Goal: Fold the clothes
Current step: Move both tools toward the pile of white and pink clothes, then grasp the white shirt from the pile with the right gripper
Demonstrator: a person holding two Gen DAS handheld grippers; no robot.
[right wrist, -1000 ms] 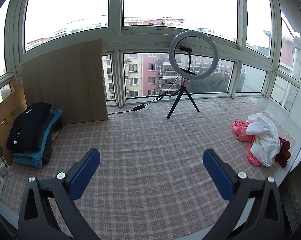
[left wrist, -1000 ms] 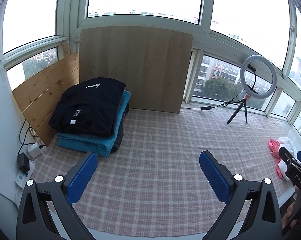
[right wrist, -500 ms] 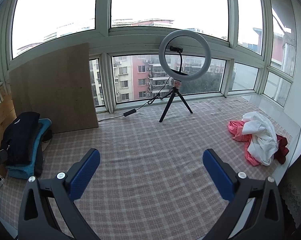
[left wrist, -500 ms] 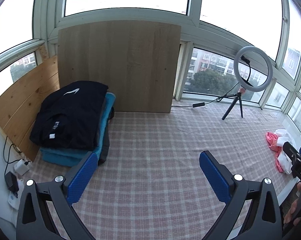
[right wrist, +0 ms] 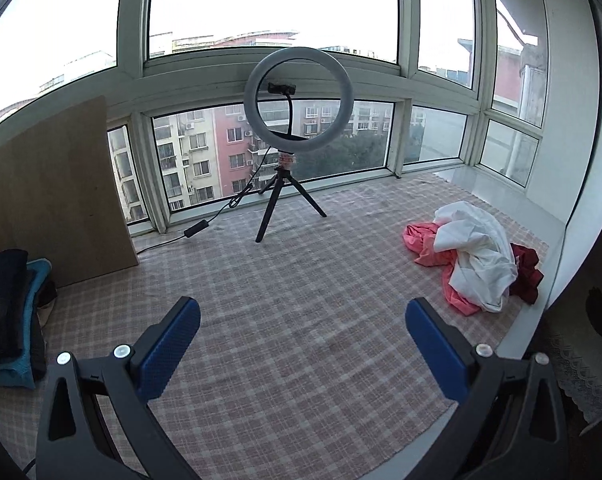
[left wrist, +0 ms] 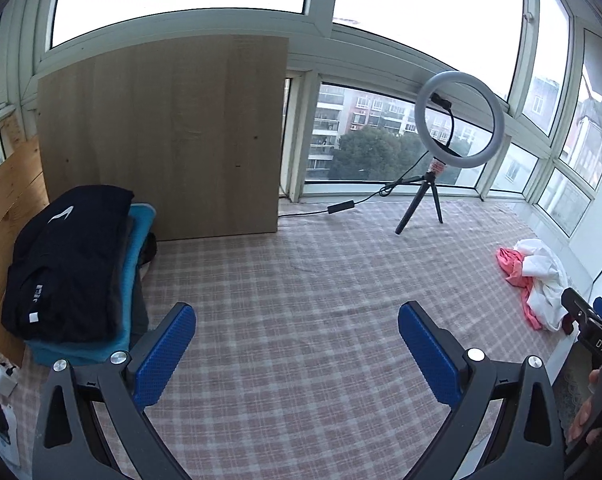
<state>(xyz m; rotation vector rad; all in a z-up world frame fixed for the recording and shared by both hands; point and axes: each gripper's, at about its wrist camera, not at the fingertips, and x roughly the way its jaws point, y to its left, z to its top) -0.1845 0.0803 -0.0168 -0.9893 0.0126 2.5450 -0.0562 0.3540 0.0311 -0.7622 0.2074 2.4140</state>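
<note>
Presently both claws are empty: the left gripper [left wrist: 297,344] and the right gripper [right wrist: 303,344] hang with jaws wide apart above the checked cloth [right wrist: 301,300]. A folded stack [left wrist: 73,268], dark garment on top of a teal one, sits by the wooden board [left wrist: 161,136]. A crumpled heap [right wrist: 477,260] of white, pink and dark red clothes lies well apart, at the right. Judgement: between garments; the heap needs folding, so a piece must be gripped and spread flat. No containers in view.

Both wrist cams high over checked cloth [left wrist: 301,280], facing windows; share ring light [right wrist: 299,100]
</note>
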